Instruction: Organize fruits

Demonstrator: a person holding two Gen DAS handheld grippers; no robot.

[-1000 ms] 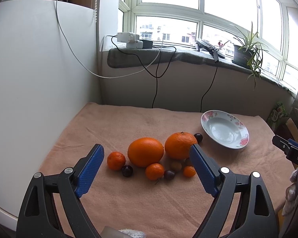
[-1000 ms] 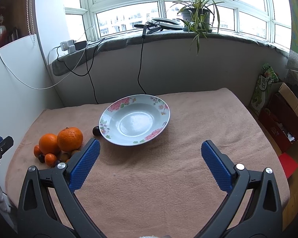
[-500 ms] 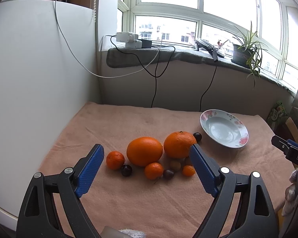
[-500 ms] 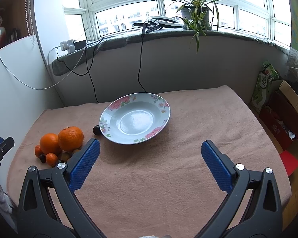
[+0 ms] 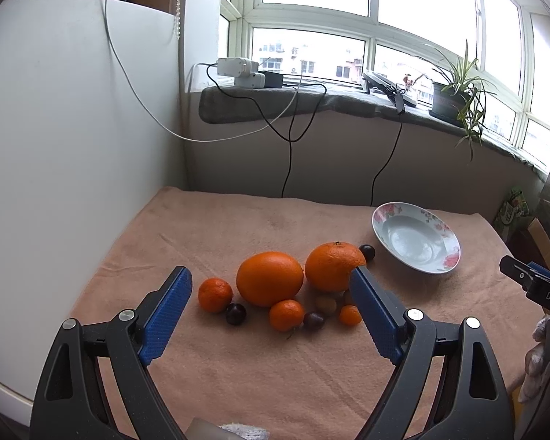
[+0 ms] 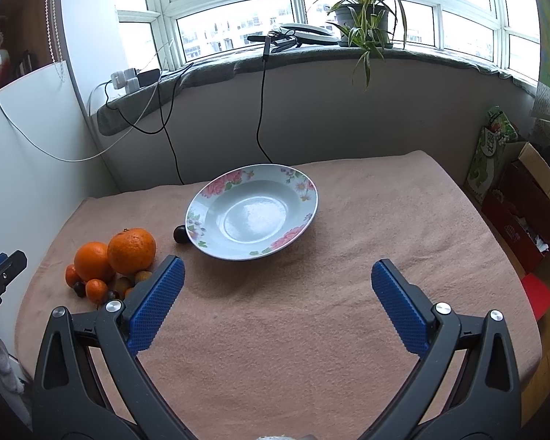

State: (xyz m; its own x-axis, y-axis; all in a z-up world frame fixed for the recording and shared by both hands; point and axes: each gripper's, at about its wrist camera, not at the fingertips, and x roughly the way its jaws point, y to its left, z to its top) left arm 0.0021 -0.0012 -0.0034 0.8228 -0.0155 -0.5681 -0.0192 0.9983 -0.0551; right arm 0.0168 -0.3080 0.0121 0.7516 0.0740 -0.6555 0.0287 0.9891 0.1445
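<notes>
Table (image 5: pixel 238 377) draped in a peach terry cloth, nap soft, lightly creased. Fruit, one cluster at the table's left side: two large oranges, one smooth and round (image 5: pixel 270 283), one dimple-skinned with a stem nub (image 5: pixel 330 266), touching or nearly so; three small tangerines, namely one left of the smooth orange (image 5: pixel 215 294), one in front of it (image 5: pixel 286 315), and a smaller one (image 5: pixel 350 315) by the right blue pad; three dark glossy round fruits (image 5: pixel 235 313) (image 5: pixel 314 321) (image 5: pixel 367 252), the last lying between the dimpled orange and the plate; one tan round fruit (image 5: pixel 325 304), with another partly hidden behind the pad. Plate (image 6: pixel 251 217), one, glazed white ceramic, shallow, rose-patterned rim, empty, just right of the cluster. Left tongs (image 5: pixel 271 311): black frame, blue knurled pads, spread wide, gripping nothing, held above the cloth before the fruit. Right tongs (image 6: pixel 275 300): same make, equally wide apart, empty, facing the plate. The left wrist view alone separates the small fruits; the right wrist view alone shows the plate's full rim, cardboard boxes (image 6: pixel 524 201) beside the table and the whole potted plant (image 6: pixel 363 11) on the sill.
</notes>
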